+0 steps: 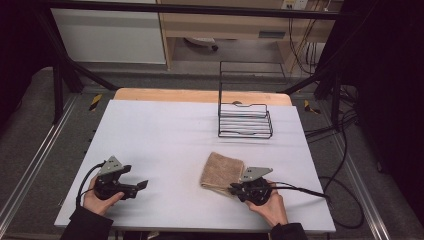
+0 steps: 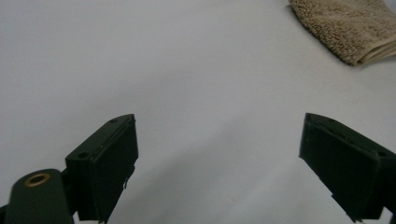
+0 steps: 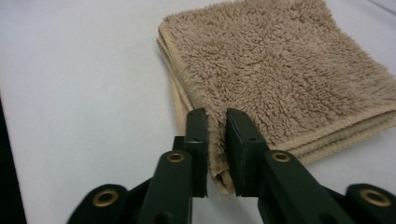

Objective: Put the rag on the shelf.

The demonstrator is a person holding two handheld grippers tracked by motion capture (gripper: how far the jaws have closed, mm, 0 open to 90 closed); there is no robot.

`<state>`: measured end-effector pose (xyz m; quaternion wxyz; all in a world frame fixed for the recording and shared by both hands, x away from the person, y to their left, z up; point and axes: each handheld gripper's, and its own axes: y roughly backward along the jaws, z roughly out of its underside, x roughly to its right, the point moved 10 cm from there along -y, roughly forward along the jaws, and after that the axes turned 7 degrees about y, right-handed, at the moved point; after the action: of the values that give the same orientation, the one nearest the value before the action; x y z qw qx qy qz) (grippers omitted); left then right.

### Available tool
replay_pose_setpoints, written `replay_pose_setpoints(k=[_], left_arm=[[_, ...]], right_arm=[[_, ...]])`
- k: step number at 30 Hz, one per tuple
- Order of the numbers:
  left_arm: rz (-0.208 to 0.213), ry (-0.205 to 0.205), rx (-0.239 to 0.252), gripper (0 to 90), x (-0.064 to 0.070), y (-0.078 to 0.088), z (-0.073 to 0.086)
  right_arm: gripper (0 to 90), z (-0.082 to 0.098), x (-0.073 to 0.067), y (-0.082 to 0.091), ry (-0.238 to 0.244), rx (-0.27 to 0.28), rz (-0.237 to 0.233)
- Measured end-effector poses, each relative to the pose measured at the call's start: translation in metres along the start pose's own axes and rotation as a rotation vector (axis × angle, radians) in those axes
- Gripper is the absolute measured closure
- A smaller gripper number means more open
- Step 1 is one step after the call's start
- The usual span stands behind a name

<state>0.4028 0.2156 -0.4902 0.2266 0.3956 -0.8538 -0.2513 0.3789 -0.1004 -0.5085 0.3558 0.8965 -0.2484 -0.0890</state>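
A folded beige terry towel lies on the white table, right of the middle near the front. My right gripper is at the towel's near corner. In the right gripper view the towel has its corner layers pinched between the narrow jaws of the right gripper. My left gripper rests at the front left, jaws wide apart with nothing between them. In the left gripper view the left gripper points across bare table toward the towel at the top right.
A black wire rack stands at the back right of the table, beyond the towel. A black cable trails from the right gripper toward the table's right edge. Dark frame legs stand around the table.
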Motion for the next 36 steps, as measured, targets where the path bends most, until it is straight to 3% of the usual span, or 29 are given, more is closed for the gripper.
replay_pose_setpoints(k=[3,8,10,11,13,14,15,17,20,21,22,24,29,36], left_arm=[[0.012,0.001,0.002,16.0,0.015,-0.002,-0.007],[0.032,-0.023,-0.015,26.2,0.045,-0.013,-0.019],[0.035,-0.031,-0.021,30.0,0.05,-0.015,-0.02],[0.047,-0.05,-0.043,32.2,0.064,-0.024,-0.025],[0.057,-0.06,-0.051,35.7,0.071,-0.029,-0.027],[0.078,-0.077,-0.068,37.1,0.086,-0.041,-0.031],[0.078,-0.077,-0.068,37.8,0.086,-0.041,-0.031],[0.109,-0.107,-0.097,40.1,0.107,-0.058,-0.037],[0.121,-0.126,-0.115,45.3,0.119,-0.068,-0.038],[0.112,-0.152,-0.13,47.5,0.127,-0.077,-0.038],[0.112,-0.152,-0.13,49.6,0.127,-0.077,-0.038],[0.133,-0.175,-0.162,54.0,0.139,-0.09,-0.036],[0.135,-0.207,-0.21,61.0,0.147,-0.108,-0.029],[0.108,-0.244,-0.213,70.7,0.15,-0.122,-0.025]], right_arm=[[64.6,-0.004,0.003,0.008,-0.032,0.047,0.0],[49.8,0.004,0.024,0.02,-0.125,0.089,0.076],[44.8,0.009,0.03,0.022,-0.159,0.091,0.095],[44.0,0.012,0.033,0.023,-0.182,0.09,0.106],[38.9,0.015,0.036,0.024,-0.214,0.097,0.116],[35.9,0.017,0.037,0.025,-0.221,0.09,0.124],[32.4,0.018,0.038,0.025,-0.233,0.086,0.129],[28.8,0.021,0.039,0.025,-0.241,0.083,0.144],[25.7,0.022,0.04,0.025,-0.256,0.079,0.145],[25.6,0.022,0.04,0.025,-0.259,0.079,0.143],[25.6,0.022,0.04,0.025,-0.262,0.081,0.14],[25.7,0.02,0.04,0.025,-0.267,0.093,0.141],[25.9,0.019,0.041,0.026,-0.274,0.097,0.146],[25.9,0.019,0.043,0.026,-0.265,0.1,0.155]])
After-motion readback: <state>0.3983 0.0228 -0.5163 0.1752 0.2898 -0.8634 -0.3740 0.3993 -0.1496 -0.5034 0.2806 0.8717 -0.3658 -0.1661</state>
